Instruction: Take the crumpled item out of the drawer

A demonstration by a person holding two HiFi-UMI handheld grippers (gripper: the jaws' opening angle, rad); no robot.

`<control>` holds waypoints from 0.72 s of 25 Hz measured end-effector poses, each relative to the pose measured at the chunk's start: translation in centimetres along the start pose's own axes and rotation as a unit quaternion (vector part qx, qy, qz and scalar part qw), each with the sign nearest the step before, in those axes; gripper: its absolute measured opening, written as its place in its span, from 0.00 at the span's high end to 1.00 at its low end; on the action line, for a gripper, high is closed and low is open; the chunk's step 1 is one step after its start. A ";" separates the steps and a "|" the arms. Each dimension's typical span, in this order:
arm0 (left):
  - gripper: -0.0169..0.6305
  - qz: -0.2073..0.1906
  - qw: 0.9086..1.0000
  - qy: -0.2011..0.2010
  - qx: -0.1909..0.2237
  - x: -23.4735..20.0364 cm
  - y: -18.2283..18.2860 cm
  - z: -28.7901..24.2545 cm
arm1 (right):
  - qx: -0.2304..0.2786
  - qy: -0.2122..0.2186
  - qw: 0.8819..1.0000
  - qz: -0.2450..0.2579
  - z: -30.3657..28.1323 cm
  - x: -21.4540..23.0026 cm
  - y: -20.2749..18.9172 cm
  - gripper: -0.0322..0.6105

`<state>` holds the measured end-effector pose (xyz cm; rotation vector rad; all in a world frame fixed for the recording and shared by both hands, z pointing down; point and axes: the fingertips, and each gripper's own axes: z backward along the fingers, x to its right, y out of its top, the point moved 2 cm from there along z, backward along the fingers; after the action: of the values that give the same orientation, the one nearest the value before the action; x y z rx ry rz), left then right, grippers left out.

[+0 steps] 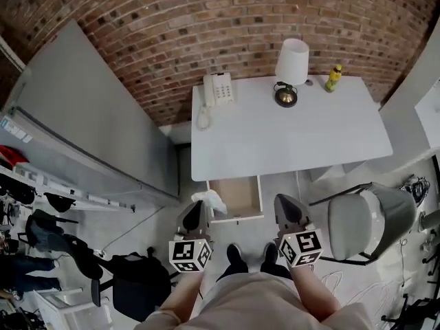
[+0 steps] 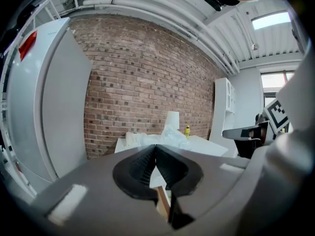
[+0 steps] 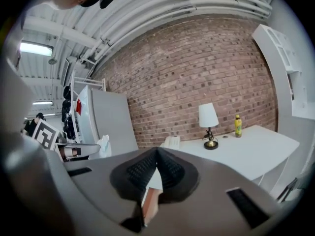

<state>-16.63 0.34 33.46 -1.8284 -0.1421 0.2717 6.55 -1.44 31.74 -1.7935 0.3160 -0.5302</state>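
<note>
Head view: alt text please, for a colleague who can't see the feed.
The left tool grips a crumpled white item at the open drawer of a white desk; the right tool is shut and empty. On the desk: phone, lamp, yellow bottle.

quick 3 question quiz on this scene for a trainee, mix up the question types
1. True or false: the drawer is open.
2. Fill in: beside the lamp on the desk stands a yellow ____.
3. The crumpled item is: A in the drawer, B gripped by the left tongs, C on the desk.
Key: 1 true; 2 bottle; 3 B.
</note>
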 end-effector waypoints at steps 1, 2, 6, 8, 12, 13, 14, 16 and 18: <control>0.96 0.004 1.000 -0.002 0.006 0.2 0.8 0.6 | 0.006 0.003 1.000 0.001 0.4 -0.5 0.7 0.94; 0.96 0.009 1.000 -0.004 0.012 0.4 1.6 1.2 | 0.011 0.007 1.000 0.003 0.8 -0.9 1.5 0.94; 0.96 0.007 0.999 -0.008 0.043 0.6 4.8 2.6 | 0.039 0.027 0.999 0.011 1.4 -2.6 4.3 0.94; 0.96 0.005 0.998 -0.009 0.055 0.7 6.0 3.0 | 0.049 0.035 0.998 0.014 1.6 -3.2 5.2 0.94; 0.96 0.004 0.998 -0.004 0.065 1.0 7.0 4.2 | 0.064 0.038 0.997 0.020 2.5 -3.9 6.3 0.94; 0.96 0.005 0.998 -0.003 0.068 1.0 7.2 4.5 | 0.066 0.038 0.997 0.024 2.7 -4.0 6.6 0.94; 0.96 0.007 0.997 -0.002 0.071 1.1 7.3 4.8 | 0.069 0.040 0.997 0.027 2.8 -4.2 6.9 0.94; 0.96 0.010 0.997 -0.003 0.077 1.3 7.7 5.1 | 0.073 0.042 0.996 0.031 2.8 -4.4 7.6 0.94; 0.96 0.013 0.996 -0.005 0.083 1.5 7.9 5.3 | 0.078 0.042 0.996 0.034 2.8 -4.5 8.1 0.94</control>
<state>-16.92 3.44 24.35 -1.6643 -0.1006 0.3025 4.58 0.74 22.51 -1.6072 0.3814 -0.5672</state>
